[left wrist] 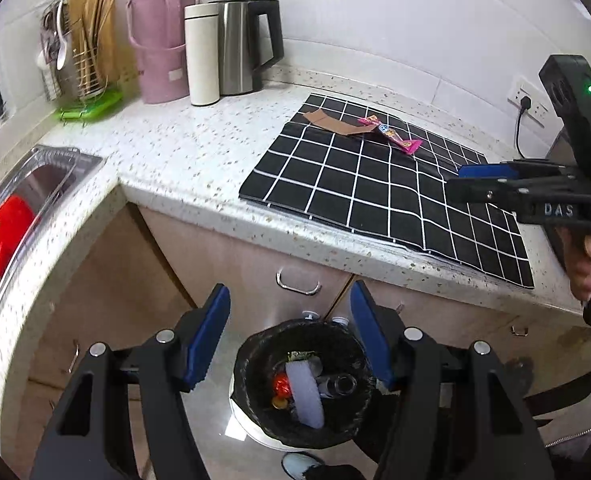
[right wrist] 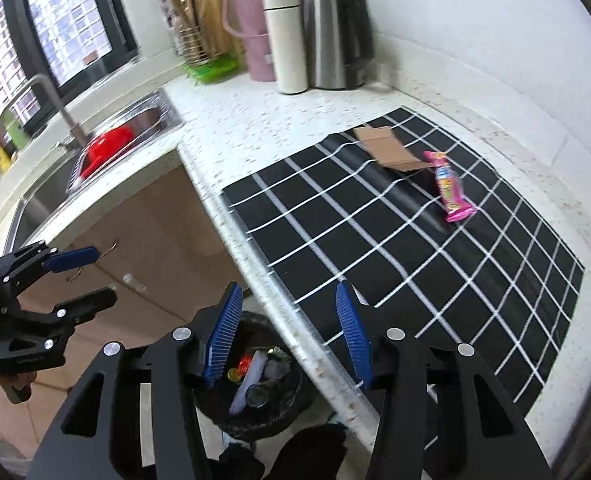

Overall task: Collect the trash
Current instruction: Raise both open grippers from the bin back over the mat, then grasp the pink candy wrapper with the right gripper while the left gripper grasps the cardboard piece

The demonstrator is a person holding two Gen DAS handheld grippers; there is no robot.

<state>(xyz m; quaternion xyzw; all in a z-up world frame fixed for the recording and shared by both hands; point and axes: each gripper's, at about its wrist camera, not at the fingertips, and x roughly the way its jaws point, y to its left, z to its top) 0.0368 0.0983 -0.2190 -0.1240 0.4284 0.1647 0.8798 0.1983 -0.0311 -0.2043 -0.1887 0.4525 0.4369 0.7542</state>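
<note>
**Black-lined bin below, two scraps left on the mat**

Black liner keeps the bin (left wrist: 303, 384) open on the floor, directly under the counter edge (left wrist: 255, 220), so trash drops straight in; it already holds several items. Both the left gripper (left wrist: 289, 336) and the right gripper (right wrist: 289, 336) stand spread and empty above it. Farther off, the checked mat (right wrist: 415, 260) carries a cardboard scrap (right wrist: 387, 148) and a pink wrapper (right wrist: 449, 188), apparently touching.

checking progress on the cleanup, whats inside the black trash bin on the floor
In the trash bin: a white strip, a dark bottle, a red wrapper and a green packet. Anything beneath them is covered.
</note>
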